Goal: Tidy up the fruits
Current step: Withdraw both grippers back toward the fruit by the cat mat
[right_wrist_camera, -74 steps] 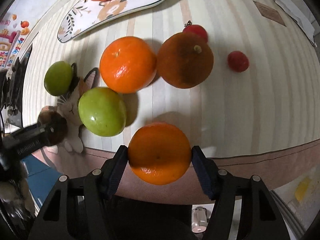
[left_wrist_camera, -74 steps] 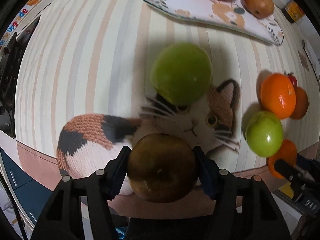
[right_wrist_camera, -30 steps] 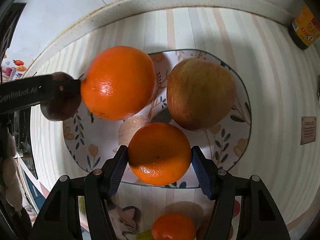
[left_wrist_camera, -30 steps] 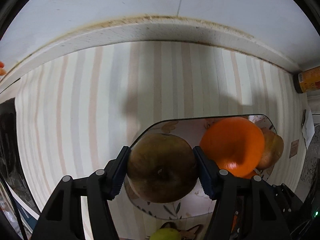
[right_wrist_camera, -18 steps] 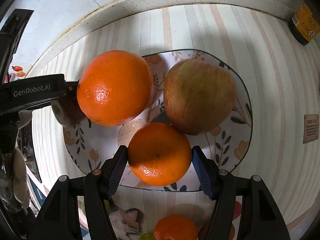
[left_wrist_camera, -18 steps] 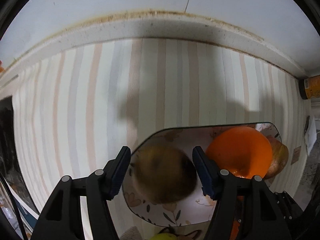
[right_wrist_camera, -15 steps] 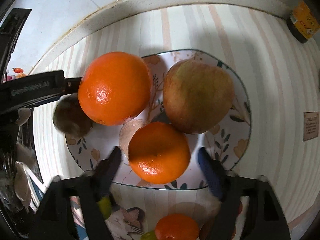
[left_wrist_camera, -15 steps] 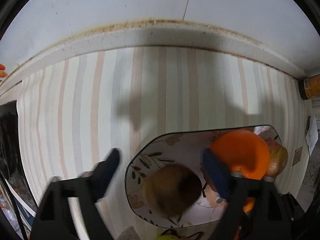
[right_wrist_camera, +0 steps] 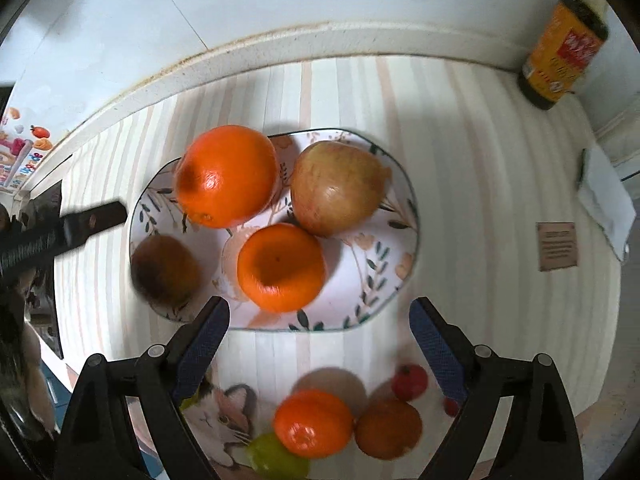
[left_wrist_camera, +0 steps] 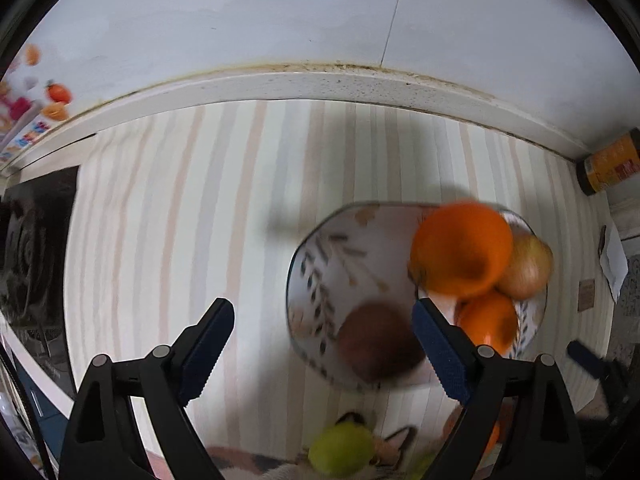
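Observation:
A floral plate point(right_wrist_camera: 360, 276) holds a big orange point(right_wrist_camera: 228, 176), a yellowish apple point(right_wrist_camera: 338, 186), a smaller orange point(right_wrist_camera: 280, 266) and a dark brown fruit point(right_wrist_camera: 164, 272). My right gripper point(right_wrist_camera: 319, 308) hangs above the plate's near edge. Its jaws are opening, and its pads touch nothing. The smaller orange lies free just beyond its fingertips. My left gripper point(left_wrist_camera: 322, 308) stands open above the plate's point(left_wrist_camera: 320, 264) left part. The brown fruit point(left_wrist_camera: 378, 346) rests on the plate near its right finger, untouched. One left gripper finger point(right_wrist_camera: 92, 220) shows at the plate's left.
On the striped cloth nearer me lie an orange point(right_wrist_camera: 312, 422), a brownish fruit point(right_wrist_camera: 388, 428), small red fruits point(right_wrist_camera: 410, 380) and a green apple point(right_wrist_camera: 276, 460). A yellow canister point(right_wrist_camera: 560, 48) stands in the back right corner. The wall ledge point(left_wrist_camera: 280, 84) runs close behind the plate.
Both grippers have opened and let go: the brown fruit and the smaller orange now lie on the plate. Both grippers have lifted, and the left one has shifted left.

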A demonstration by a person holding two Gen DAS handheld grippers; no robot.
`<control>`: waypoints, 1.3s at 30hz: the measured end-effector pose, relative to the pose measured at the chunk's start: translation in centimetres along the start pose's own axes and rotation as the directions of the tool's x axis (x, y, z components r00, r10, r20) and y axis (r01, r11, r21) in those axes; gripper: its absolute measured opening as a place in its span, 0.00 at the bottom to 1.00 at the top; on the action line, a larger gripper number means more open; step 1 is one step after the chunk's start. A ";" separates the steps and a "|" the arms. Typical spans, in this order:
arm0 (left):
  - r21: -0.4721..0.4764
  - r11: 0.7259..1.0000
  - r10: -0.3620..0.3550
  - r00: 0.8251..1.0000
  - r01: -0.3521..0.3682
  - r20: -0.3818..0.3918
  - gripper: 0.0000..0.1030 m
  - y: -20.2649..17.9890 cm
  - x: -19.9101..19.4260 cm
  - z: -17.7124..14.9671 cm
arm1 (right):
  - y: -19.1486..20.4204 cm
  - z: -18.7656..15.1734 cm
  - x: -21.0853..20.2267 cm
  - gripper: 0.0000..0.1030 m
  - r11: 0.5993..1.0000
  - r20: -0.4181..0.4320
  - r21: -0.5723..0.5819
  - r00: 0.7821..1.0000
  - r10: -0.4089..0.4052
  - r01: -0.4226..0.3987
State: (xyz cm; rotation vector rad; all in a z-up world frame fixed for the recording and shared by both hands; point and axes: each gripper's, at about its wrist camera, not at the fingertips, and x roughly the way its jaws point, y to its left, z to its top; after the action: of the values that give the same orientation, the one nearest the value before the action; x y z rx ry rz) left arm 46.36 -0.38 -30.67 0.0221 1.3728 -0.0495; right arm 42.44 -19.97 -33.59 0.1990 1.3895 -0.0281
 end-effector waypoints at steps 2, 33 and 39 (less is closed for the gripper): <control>-0.007 1.000 0.003 0.999 -0.003 0.038 0.88 0.3 -1.8 -1.9 | 0.0 -0.9 -1.4 0.91 1.000 0.024 -0.009 1.000 -0.004 0.004; 0.049 0.999 -0.023 0.920 0.004 0.391 0.88 -1.0 -20.9 -15.7 | 0.6 -14.3 -22.3 0.95 0.994 0.390 -0.067 0.919 -0.051 0.084; 0.036 0.999 -0.021 0.901 0.005 0.433 0.88 -1.2 -22.5 -16.8 | 0.7 -15.5 -24.6 0.96 0.994 0.428 -0.067 0.903 -0.045 0.082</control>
State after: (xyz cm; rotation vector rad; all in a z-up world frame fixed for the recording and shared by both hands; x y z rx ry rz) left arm 25.46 -0.32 -11.89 0.0287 0.9239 -0.0840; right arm 22.92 -19.29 -11.99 0.0696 0.9561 -0.0638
